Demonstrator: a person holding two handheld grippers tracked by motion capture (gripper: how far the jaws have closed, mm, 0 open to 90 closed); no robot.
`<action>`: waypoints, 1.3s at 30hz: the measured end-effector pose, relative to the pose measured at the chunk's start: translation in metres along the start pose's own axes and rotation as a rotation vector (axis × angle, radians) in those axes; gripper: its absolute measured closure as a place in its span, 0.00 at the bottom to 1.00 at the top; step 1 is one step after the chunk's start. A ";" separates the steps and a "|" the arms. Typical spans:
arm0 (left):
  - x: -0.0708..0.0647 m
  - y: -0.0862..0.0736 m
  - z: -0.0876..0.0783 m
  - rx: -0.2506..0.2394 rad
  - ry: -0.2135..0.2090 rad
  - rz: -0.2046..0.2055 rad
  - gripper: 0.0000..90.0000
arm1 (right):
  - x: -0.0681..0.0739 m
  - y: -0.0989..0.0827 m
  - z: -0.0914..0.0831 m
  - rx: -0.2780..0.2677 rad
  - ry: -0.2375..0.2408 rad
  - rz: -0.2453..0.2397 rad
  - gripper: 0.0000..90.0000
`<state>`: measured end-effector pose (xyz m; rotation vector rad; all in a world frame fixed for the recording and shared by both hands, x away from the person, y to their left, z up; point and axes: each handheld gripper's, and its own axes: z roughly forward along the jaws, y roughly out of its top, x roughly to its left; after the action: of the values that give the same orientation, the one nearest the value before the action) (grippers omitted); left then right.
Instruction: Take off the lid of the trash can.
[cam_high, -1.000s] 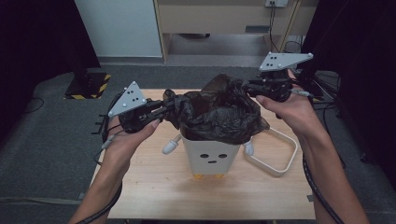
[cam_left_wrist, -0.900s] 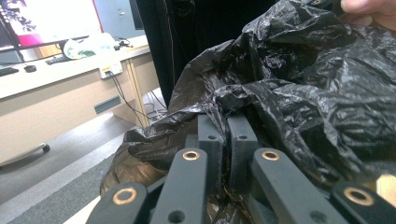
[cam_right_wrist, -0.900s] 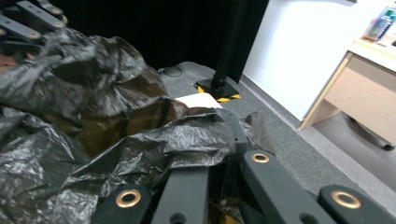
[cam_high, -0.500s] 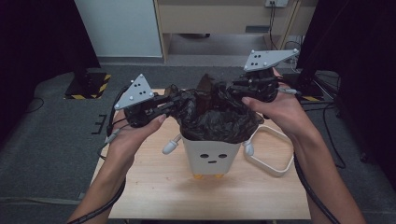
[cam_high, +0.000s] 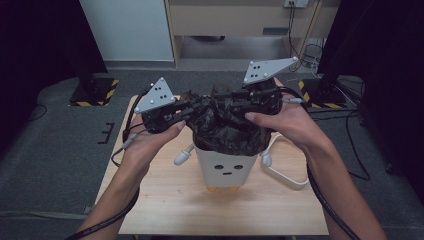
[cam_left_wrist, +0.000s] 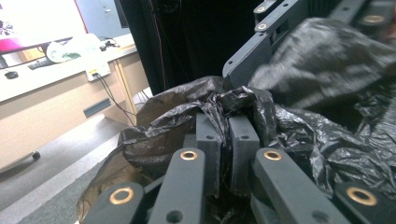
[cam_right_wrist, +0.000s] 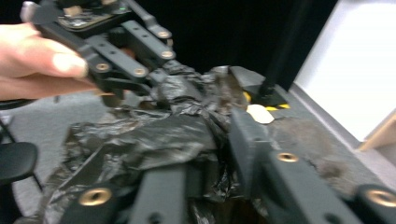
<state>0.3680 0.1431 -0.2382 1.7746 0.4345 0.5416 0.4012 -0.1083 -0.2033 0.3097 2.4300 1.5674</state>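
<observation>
- Since the earlier frame, the right hand-held gripper (cam_high: 231, 101) has been brought inward over the bin toward the left one, and its jaws have just been opening, with bag film between them.
- The left hand-held gripper (cam_high: 196, 106) is clamped on a gathered fold of the black bin bag (cam_high: 225, 131).
- The bag is seated in the white waste bin (cam_high: 227, 170), bunched above its rim.
- The bin stands on the wooden counter (cam_high: 165, 200), with a white loop handle (cam_high: 285, 175) beside it.
</observation>
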 end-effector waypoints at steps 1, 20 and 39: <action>0.000 0.000 0.001 0.003 0.000 0.003 0.93 | 0.001 0.000 0.001 -0.003 0.001 0.001 0.70; -0.003 0.004 0.010 -0.017 0.012 -0.033 0.48 | 0.008 -0.008 0.022 0.067 0.070 -0.017 0.52; 0.000 -0.007 0.001 -0.023 -0.025 -0.103 0.30 | -0.003 -0.011 0.015 0.082 0.031 0.018 1.00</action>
<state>0.3685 0.1446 -0.2453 1.7254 0.4974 0.4495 0.4086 -0.1004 -0.2192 0.3257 2.5263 1.4934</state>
